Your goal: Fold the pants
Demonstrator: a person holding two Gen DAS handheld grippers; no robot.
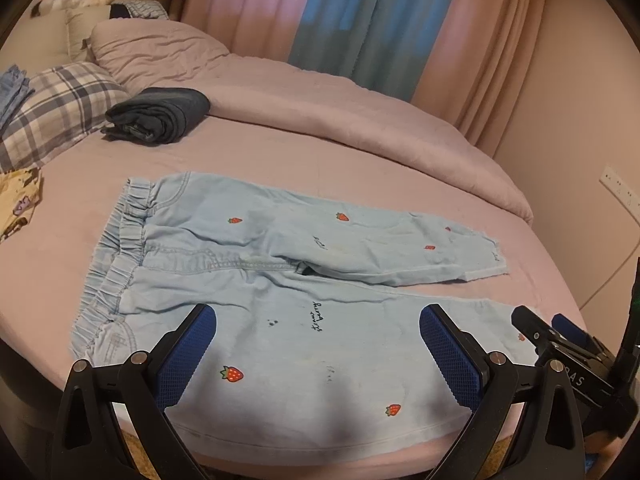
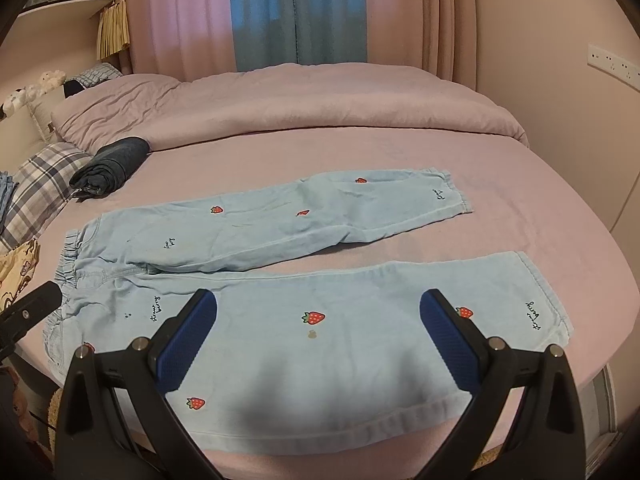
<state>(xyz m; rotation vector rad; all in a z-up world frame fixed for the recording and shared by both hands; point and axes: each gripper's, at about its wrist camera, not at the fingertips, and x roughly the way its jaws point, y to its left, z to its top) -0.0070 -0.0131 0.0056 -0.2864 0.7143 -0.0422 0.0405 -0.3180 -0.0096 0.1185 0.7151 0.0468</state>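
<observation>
**Pants flat on the bed, both grippers released**

Pants [image 1: 256, 280] in pale blue denim, dotted with small strawberries and bits of script, lie spread flat on the pink bed [image 1: 340, 152]. The elastic waistband [image 1: 116, 256] points to the left, and the two legs run out to the right, parted by a narrow wedge of sheet. The near leg lies along the bed's front edge; the far leg angles slightly away, its cuff [image 2: 452, 192] resting well short of the duvet [image 2: 320, 104] bunched along the back.

The left gripper [image 1: 318, 356] hovers over the near leg close to the waistband, jaws wide apart, blue pads [image 1: 182, 360] holding nothing. The right gripper [image 2: 318, 350] hangs over the same leg nearer its hem [image 2: 548, 304], likewise spread wide and empty. In the left view, the right gripper shows at the right edge, beside the hem.

A dark folded garment [image 1: 160, 114] sits near the plaid pillow [image 1: 60, 108] at the far left, well apart from the pants. Pink and blue curtains [image 2: 296, 12] hang behind.
</observation>
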